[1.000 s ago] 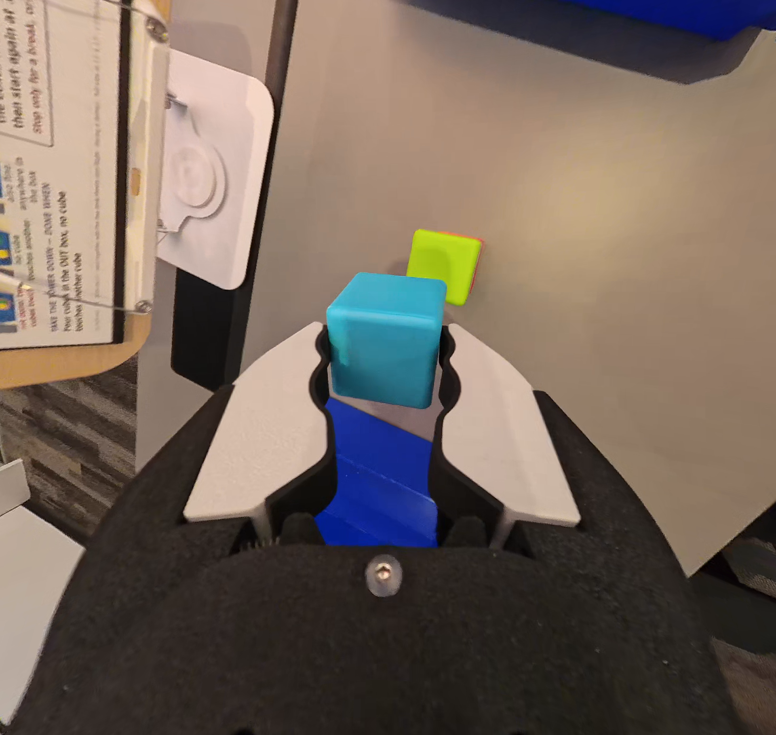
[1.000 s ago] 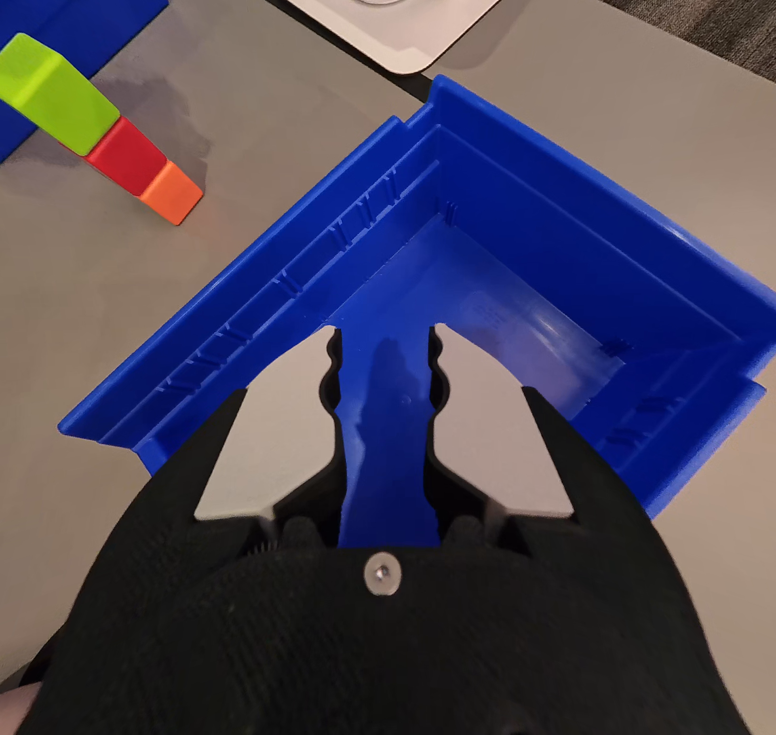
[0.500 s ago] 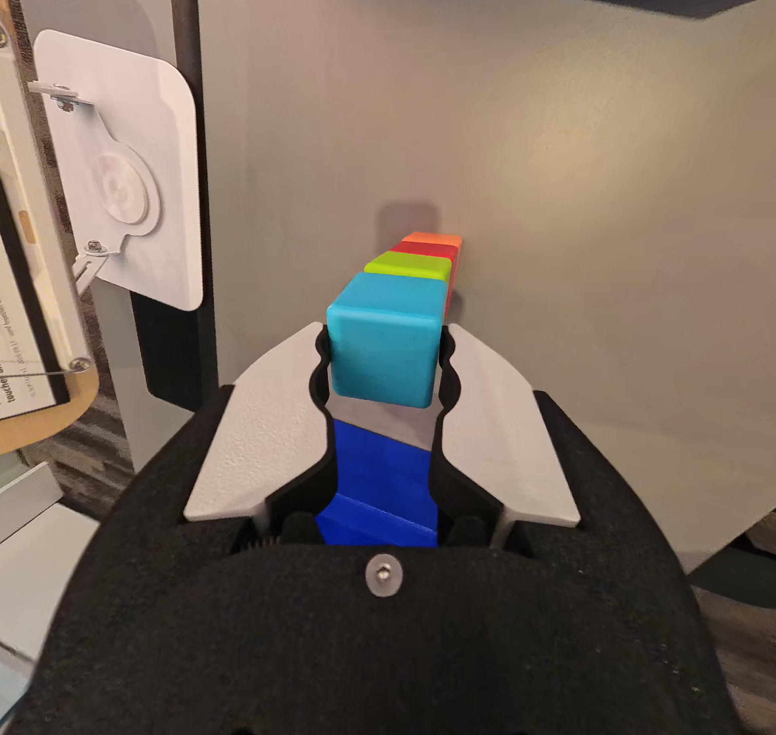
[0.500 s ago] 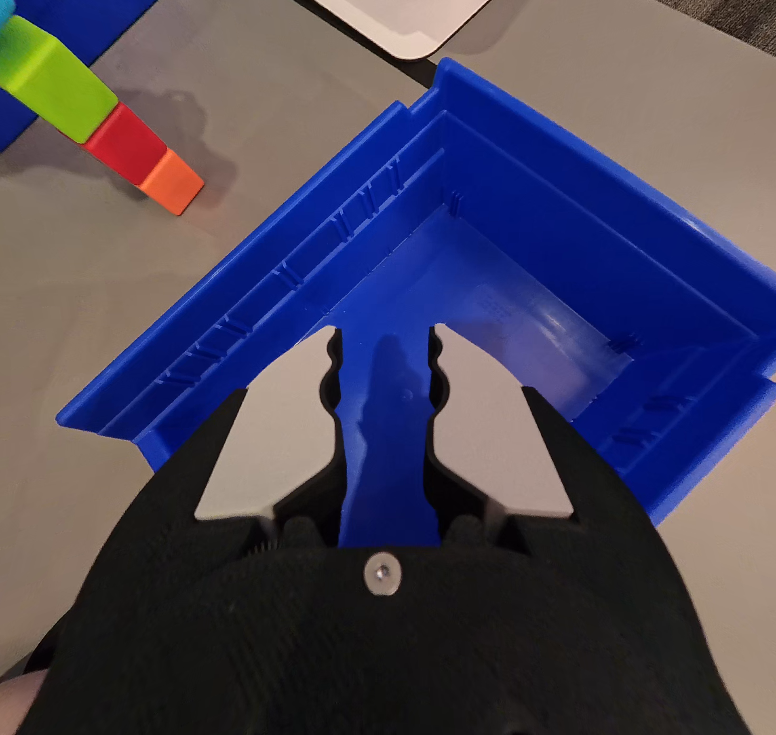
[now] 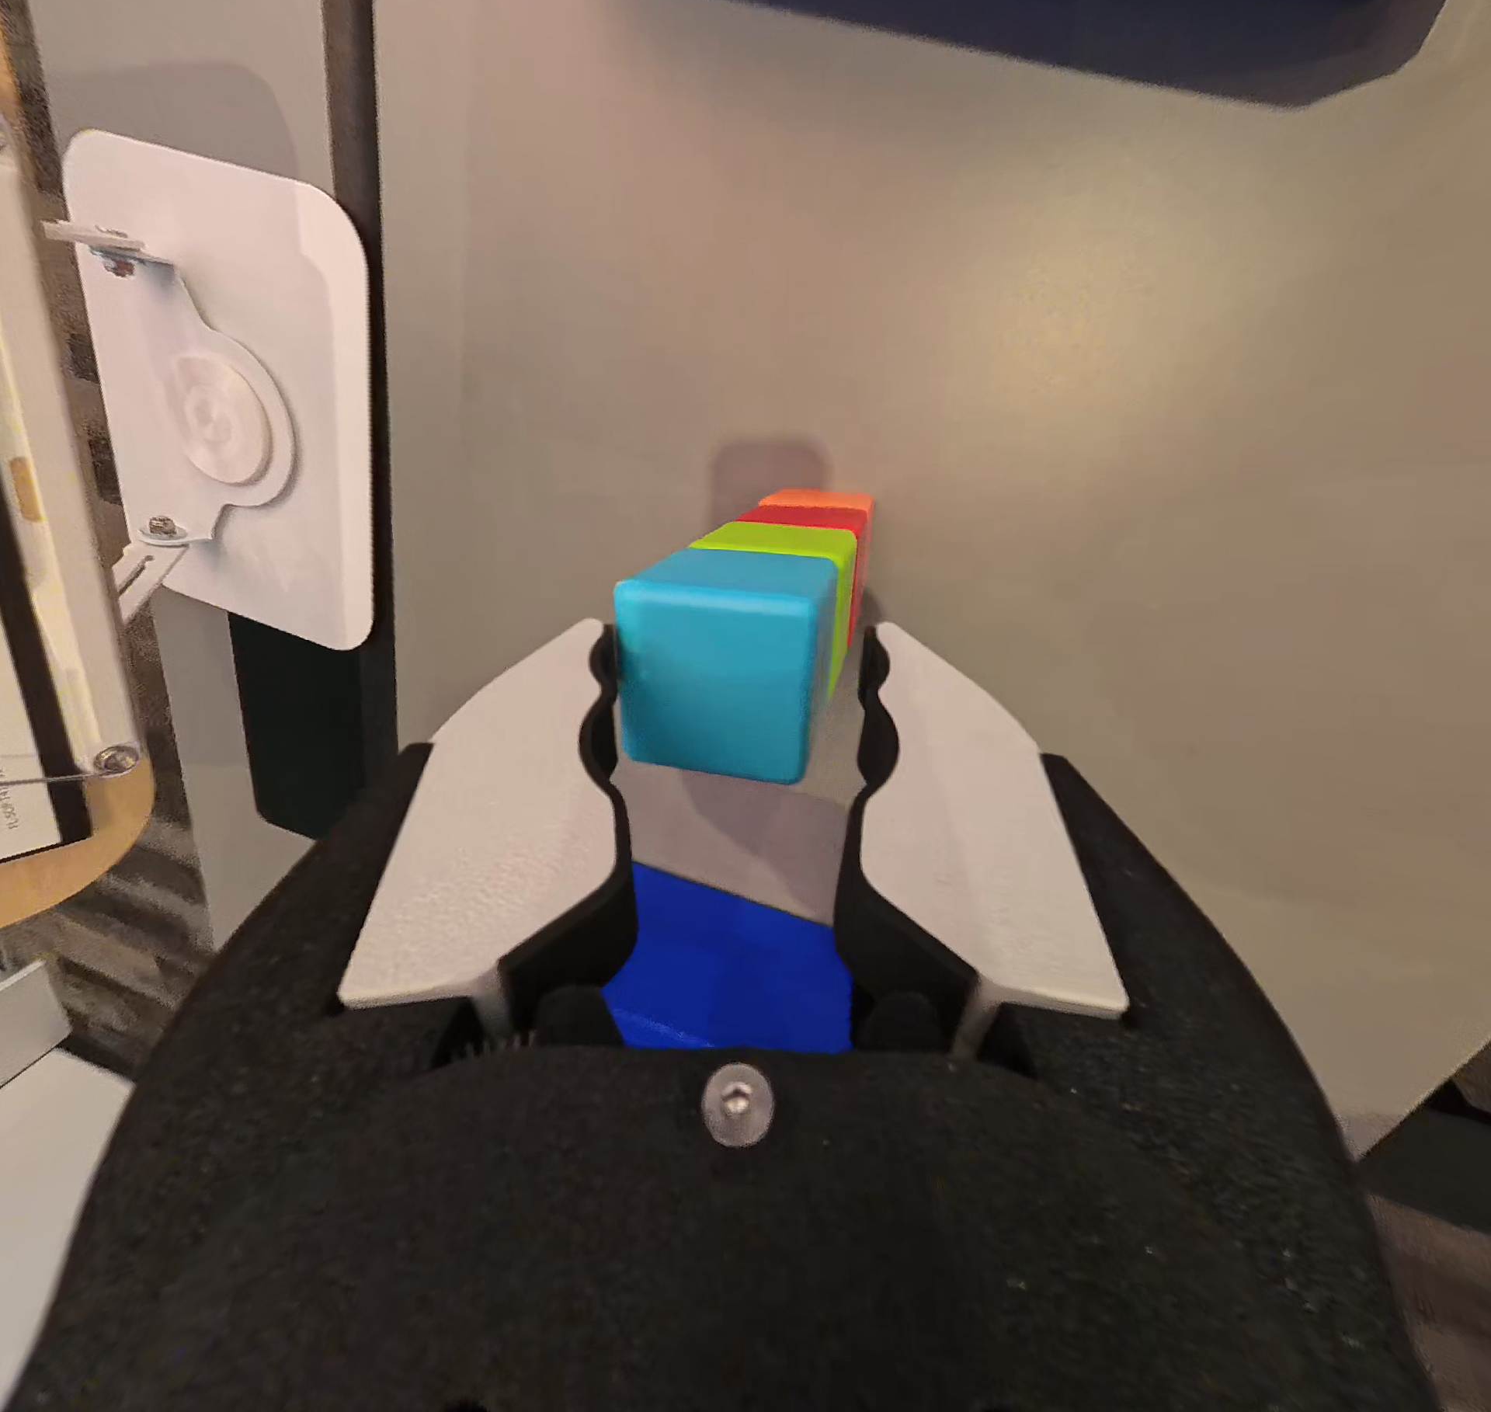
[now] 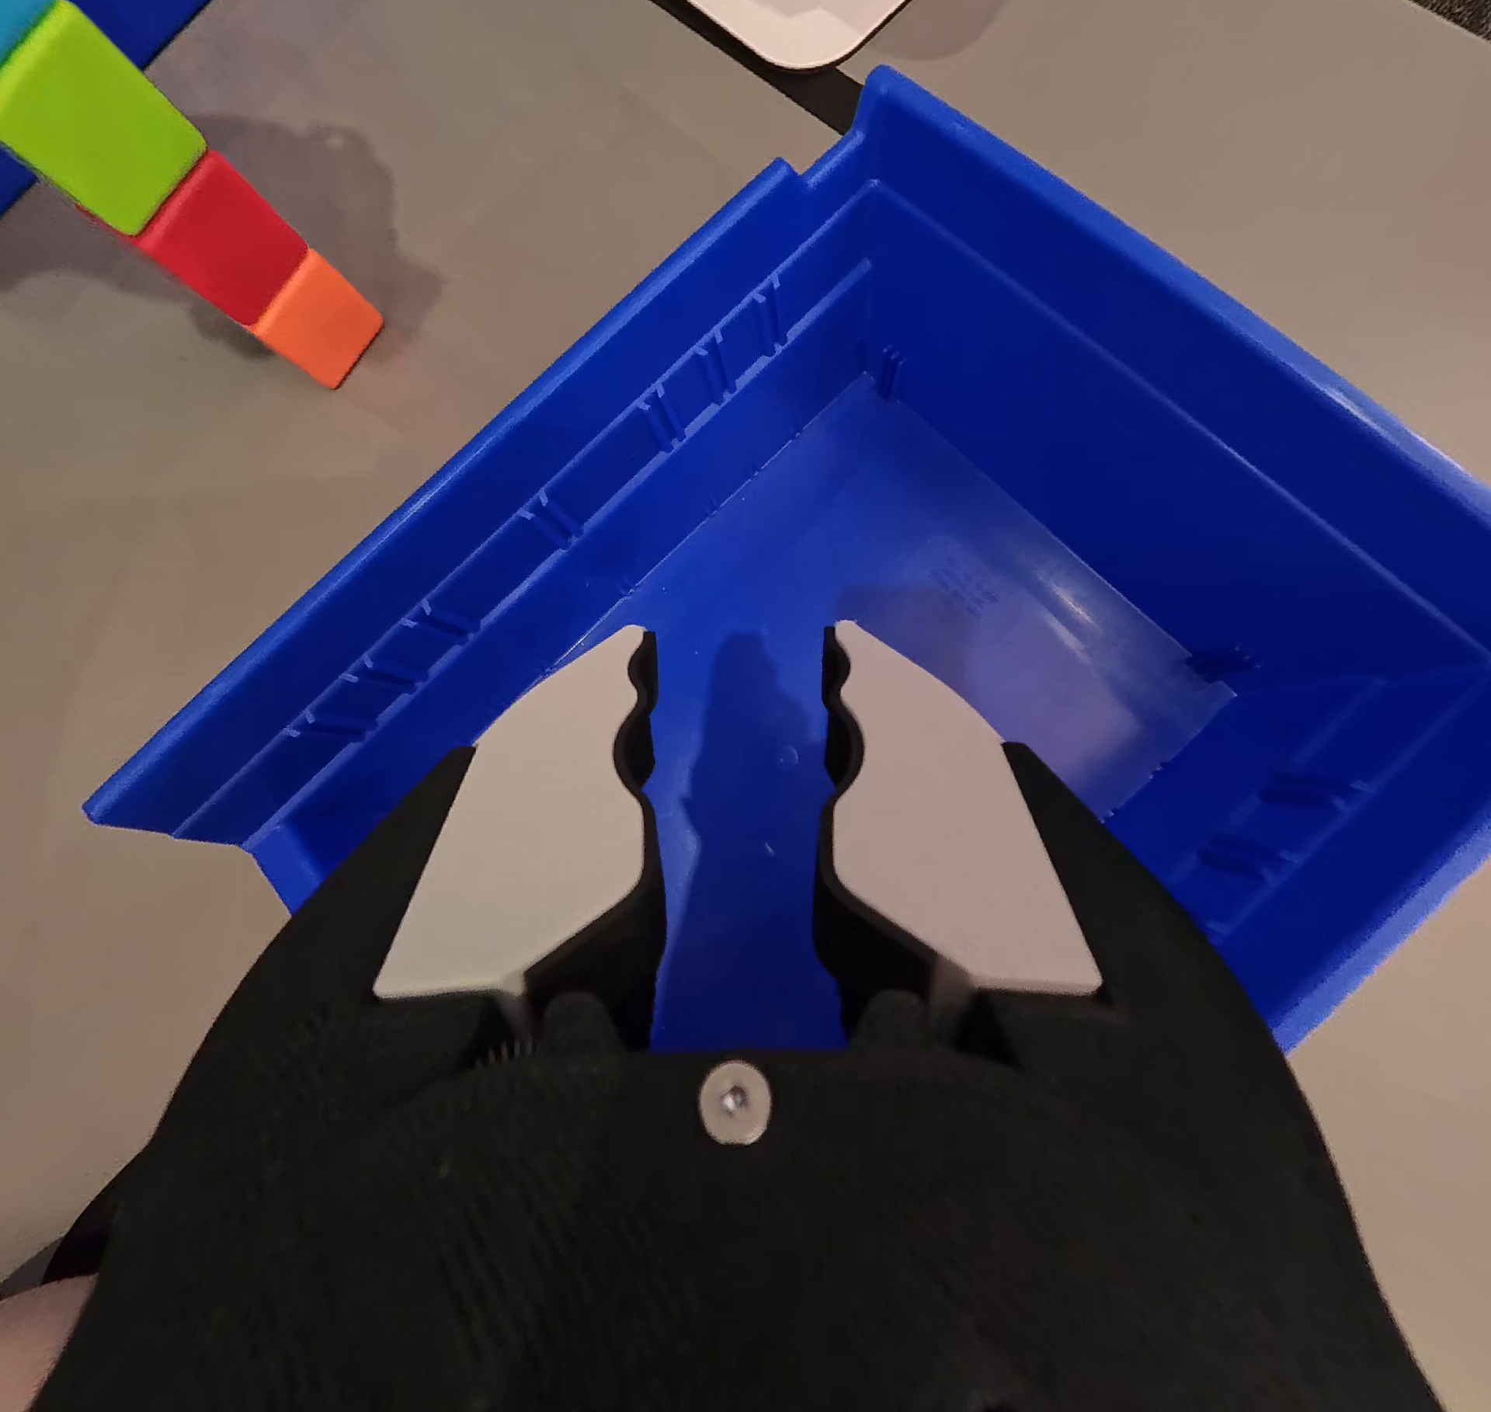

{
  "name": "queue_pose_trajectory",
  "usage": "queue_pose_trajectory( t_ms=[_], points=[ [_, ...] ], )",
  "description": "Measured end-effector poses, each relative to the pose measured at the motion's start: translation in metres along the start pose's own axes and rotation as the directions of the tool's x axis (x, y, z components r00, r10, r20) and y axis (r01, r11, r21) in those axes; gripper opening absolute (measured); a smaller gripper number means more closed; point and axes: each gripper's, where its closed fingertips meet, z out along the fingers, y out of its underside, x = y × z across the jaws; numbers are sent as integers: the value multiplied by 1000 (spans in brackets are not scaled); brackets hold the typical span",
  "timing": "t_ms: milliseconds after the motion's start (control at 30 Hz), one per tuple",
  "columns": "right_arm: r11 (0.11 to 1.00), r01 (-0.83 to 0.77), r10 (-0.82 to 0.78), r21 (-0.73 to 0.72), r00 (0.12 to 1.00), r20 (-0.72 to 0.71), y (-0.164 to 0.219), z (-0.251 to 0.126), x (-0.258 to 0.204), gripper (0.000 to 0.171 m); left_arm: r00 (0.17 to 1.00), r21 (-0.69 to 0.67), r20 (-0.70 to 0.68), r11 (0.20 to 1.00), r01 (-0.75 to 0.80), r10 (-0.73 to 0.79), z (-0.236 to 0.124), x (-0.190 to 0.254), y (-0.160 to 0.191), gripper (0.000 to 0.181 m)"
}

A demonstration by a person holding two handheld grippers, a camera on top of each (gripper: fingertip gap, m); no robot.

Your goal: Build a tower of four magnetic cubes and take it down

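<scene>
In the left wrist view I look down on a tower of 4 cubes standing on the grey counter (image 5: 1129,405). The teal cube (image 5: 714,675) is on top, then the green cube (image 5: 774,546), the red cube (image 5: 807,518) and the orange cube (image 5: 819,498) at the bottom. My left hand-held gripper (image 5: 738,639) is around the teal cube; its left finger touches the cube, but on the right I see a small gap, so it looks released or very loose.

The right wrist view shows the same tower from the side, at the upper left, with the orange cube on the counter. My right hand-held gripper (image 6: 736,639) is empty, its jaws apart, above the empty blue bin (image 6: 1210,373). This bin appears only partly in the left view.
</scene>
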Motion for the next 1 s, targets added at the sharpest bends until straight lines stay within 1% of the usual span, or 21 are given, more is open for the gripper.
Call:
queue_pose_trajectory(
  t_ms=[67,133,233,333,400,433,533,600,633,667,733,800,900,933,1000],
  points=[
    [1000,4,-4,-1,1000,-3,-1,0,-1,40,999,99,-16,995,30,-28,-8,1,-8,64],
    [1000,10,-10,-3,1000,-8,-1,-1,-1,40,998,228,-8,972,60,-60,-21,-1,-14,73],
    [1000,19,-19,1,1000,-15,-4,-2,-3,40,990,446,2,886,124,-139,-40,-2,-16,90],
    [999,31,-30,18,999,-24,-9,-5,-4,40,963,640,31,745,187,-268,-47,-4,-4,105],
    [998,40,-38,40,999,-36,-15,-8,-4,40,925,752,21,616,235,-379,-44,-7,8,106],
    [998,44,-42,54,998,-43,-18,-9,-4,40,907,792,4,555,254,-421,-41,-7,15,104],
    [991,61,-53,115,996,-68,-32,-15,-5,40,880,880,-97,372,294,-466,-27,-1,23,113],
    [981,71,-57,178,995,-82,-45,-20,-8,39,869,904,-129,303,300,-477,-17,-1,22,117],
    [975,74,-58,209,995,-83,-52,-22,-10,39,879,909,-141,292,297,-456,-11,1,19,115],
    [969,81,-63,235,995,-82,-58,-24,-14,39,894,905,-146,307,293,-425,-4,4,16,110],
    [958,103,-84,267,993,-79,-67,-27,-21,38,897,887,-130,355,296,-423,12,1,15,107],
    [951,129,-107,280,990,-93,-74,-29,-27,38,900,880,-153,358,313,-409,22,-1,12,101],
    [938,150,-130,313,988,-85,-84,-32,-38,38,889,879,-225,310,362,-398,29,-3,7,93],
    [931,155,-139,330,988,-73,-89,-32,-43,38,882,874,-250,300,383,-399,32,-3,7,89],
    [916,163,-155,366,987,-51,-97,-33,-53,37,880,870,-278,287,401,-385,37,-2,5,87]
  ],
)
